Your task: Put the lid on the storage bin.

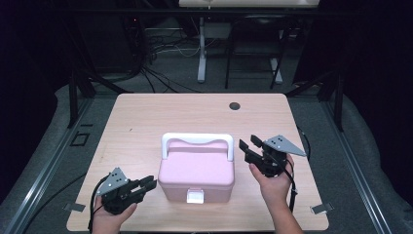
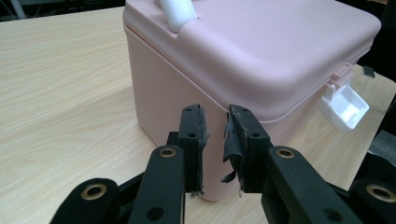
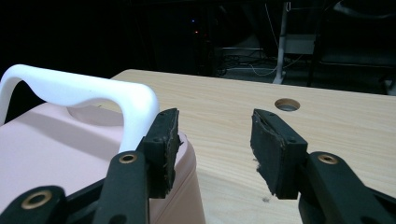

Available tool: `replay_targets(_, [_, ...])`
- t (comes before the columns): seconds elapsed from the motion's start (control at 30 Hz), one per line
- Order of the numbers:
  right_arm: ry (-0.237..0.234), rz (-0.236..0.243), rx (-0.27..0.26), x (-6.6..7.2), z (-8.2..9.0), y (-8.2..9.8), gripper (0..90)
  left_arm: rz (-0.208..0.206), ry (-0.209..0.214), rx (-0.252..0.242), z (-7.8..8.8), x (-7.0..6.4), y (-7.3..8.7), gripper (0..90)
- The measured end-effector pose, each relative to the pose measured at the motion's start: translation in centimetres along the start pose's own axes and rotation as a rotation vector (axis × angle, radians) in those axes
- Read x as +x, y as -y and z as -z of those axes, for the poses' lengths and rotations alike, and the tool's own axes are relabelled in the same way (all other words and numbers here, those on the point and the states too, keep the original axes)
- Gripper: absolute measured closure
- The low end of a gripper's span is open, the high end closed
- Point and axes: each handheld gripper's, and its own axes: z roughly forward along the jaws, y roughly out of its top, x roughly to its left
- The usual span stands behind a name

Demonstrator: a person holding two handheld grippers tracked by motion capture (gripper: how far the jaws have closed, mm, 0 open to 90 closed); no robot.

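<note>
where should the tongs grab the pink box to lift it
Probably by the white handle: it arches clear above the lid of the pink box, leaving a gap beneath. Its bar runs side to side, so come down from above with the jaws across it. The right tongs, open beside its end, are nearest.

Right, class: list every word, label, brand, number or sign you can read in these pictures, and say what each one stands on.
None: no readable text in any view.
Pink box: plain lid, white handle and white latch bear no print.
Wooden table: bare, no label.
Left gripper and right gripper: no markings legible on jaws or grey plates.
</note>
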Motion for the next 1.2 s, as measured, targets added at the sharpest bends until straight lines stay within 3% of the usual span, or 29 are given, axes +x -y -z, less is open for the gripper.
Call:
replay_targets(0.33, [-0.002,-0.004,-0.001,0.0,0.0,0.0,51.2,0.038,0.0,-0.003,-0.2,0.6,-0.1,64.8])
replay_targets(0.73, [-0.002,-0.005,0.016,-0.1,0.0,0.1,48.3,0.077,-0.044,-0.005,-0.7,1.9,-0.7,48.3])
replay_targets(1.2, [0.008,-0.001,0.048,-0.6,-0.4,0.1,44.8,0.078,-0.075,-0.004,-1.3,3.3,-2.0,46.0])
